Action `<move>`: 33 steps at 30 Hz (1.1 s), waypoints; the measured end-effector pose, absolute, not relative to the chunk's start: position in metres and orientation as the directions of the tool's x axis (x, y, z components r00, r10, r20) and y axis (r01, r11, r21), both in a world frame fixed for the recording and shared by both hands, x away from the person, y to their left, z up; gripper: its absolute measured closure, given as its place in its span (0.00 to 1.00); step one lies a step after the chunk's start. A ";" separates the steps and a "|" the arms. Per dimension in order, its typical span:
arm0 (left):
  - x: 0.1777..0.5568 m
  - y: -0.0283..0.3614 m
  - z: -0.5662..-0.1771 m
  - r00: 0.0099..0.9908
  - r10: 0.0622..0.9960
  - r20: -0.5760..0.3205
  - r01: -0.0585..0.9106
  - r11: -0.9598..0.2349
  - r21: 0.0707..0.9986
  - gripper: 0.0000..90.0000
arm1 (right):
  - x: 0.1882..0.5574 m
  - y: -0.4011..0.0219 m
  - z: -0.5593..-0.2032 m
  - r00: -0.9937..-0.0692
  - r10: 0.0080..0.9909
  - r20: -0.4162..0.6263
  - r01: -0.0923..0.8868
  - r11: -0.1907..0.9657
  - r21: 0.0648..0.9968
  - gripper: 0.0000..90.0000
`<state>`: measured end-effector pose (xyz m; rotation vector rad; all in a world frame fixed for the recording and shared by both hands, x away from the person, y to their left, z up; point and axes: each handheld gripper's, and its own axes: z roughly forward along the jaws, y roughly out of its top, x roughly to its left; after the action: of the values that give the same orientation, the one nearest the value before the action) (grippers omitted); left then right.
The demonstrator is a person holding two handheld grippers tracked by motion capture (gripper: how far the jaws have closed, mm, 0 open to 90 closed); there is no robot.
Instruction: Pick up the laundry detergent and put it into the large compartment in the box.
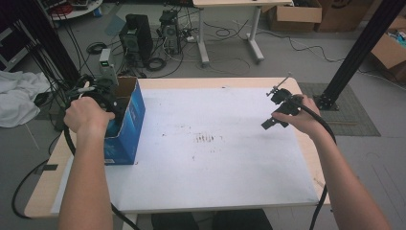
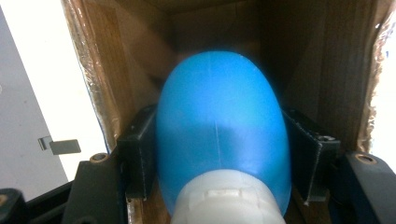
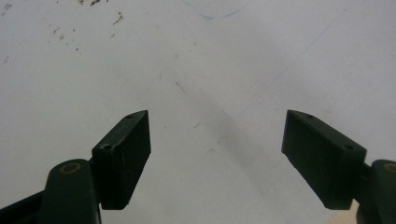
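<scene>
Blue plastic fills the space between the left gripper's (image 2: pixel 219 154) jaws: a rounded blue bottle (image 2: pixel 219 126) with a white cap (image 2: pixel 229 198) nearest the camera, clamped from both sides at its widest part, which looks like a hold chosen to keep the smooth body from slipping. Around it stand the brown cardboard inner walls of the box (image 2: pixel 116 70), so the bottle sits inside the box, either going in or coming out; I cannot tell which.

From the high view, the left hand (image 1: pixel 86 115) reaches down into the open top of that blue box (image 1: pixel 127 127), which stands at the table's left edge. At the right, slightly farther off, the right gripper (image 1: pixel 274 120) is held above the white table sheet (image 1: pixel 215 163) with its jaws wide apart and nothing between them, probably waiting clear of the work.

By count: one box, one bottle, two grippers.
</scene>
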<state>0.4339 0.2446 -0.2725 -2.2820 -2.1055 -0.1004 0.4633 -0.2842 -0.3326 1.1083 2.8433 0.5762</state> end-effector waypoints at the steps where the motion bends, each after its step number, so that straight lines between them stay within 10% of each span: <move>1: 0.434 0.244 -0.273 0.080 0.994 0.072 0.996 -0.082 0.019 0.41 | 0.463 -0.284 -0.333 -0.741 0.664 0.102 0.652 0.673 0.349 0.26; 33: 0.430 0.245 -0.257 0.057 0.997 0.053 0.996 -0.060 0.059 0.28 | 0.463 -0.284 -0.331 -0.744 0.661 0.103 0.649 0.676 0.350 0.26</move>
<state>0.4298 0.2448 -0.2569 -2.2881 -2.1578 -0.1246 0.4628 -0.2843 -0.3312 1.1119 2.8460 0.5753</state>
